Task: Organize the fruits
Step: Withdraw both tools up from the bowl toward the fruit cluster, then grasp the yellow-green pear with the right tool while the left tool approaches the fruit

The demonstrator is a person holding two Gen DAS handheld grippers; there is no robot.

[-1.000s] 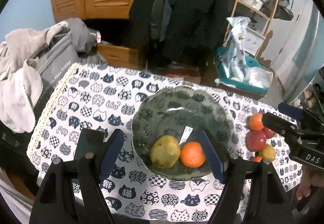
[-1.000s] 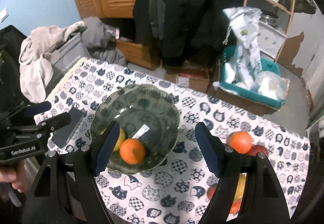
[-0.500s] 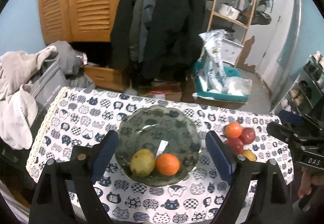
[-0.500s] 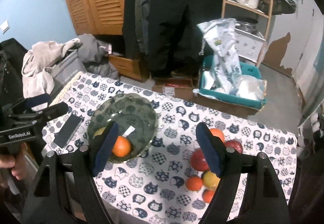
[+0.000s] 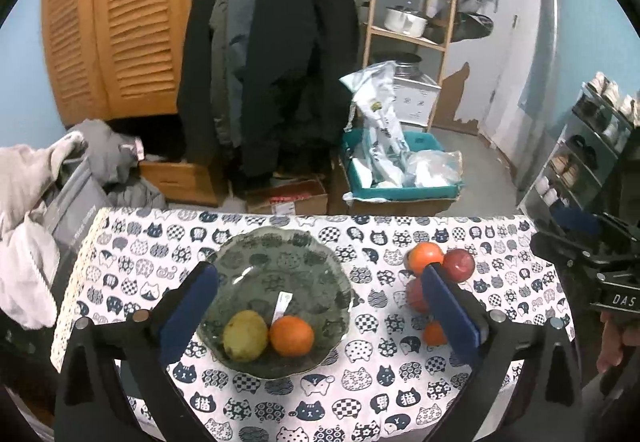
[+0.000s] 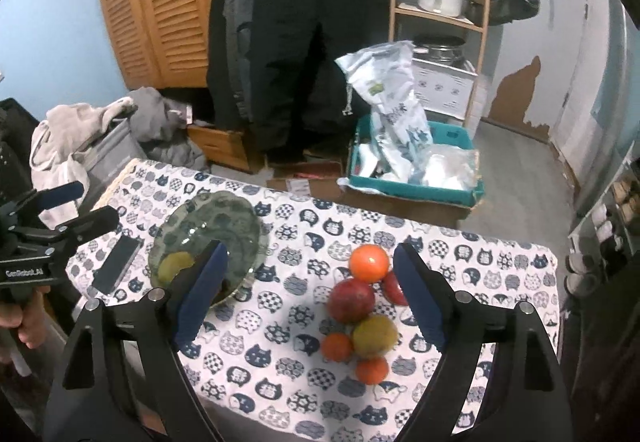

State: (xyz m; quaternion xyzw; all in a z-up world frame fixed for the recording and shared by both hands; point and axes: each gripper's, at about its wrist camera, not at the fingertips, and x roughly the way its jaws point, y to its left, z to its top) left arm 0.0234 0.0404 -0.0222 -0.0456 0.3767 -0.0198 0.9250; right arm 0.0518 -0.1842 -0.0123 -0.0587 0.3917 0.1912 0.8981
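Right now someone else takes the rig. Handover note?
Left gripper: jaws opening, nothing between them.
Right gripper: jaws opening, empty.
Done: yellow-green pear and one round orange lie in the dark green glass bowl.
Left: the loose fruit pile on the cat-print tablecloth, right of the bowl: oranges, red apples, one yellow-green fruit. Move them into the bowl.

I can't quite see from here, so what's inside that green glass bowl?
The bowl holds a yellow-green pear, an orange touching it, and a small white label. In the right wrist view a claw finger covers the orange; only the pear shows there.
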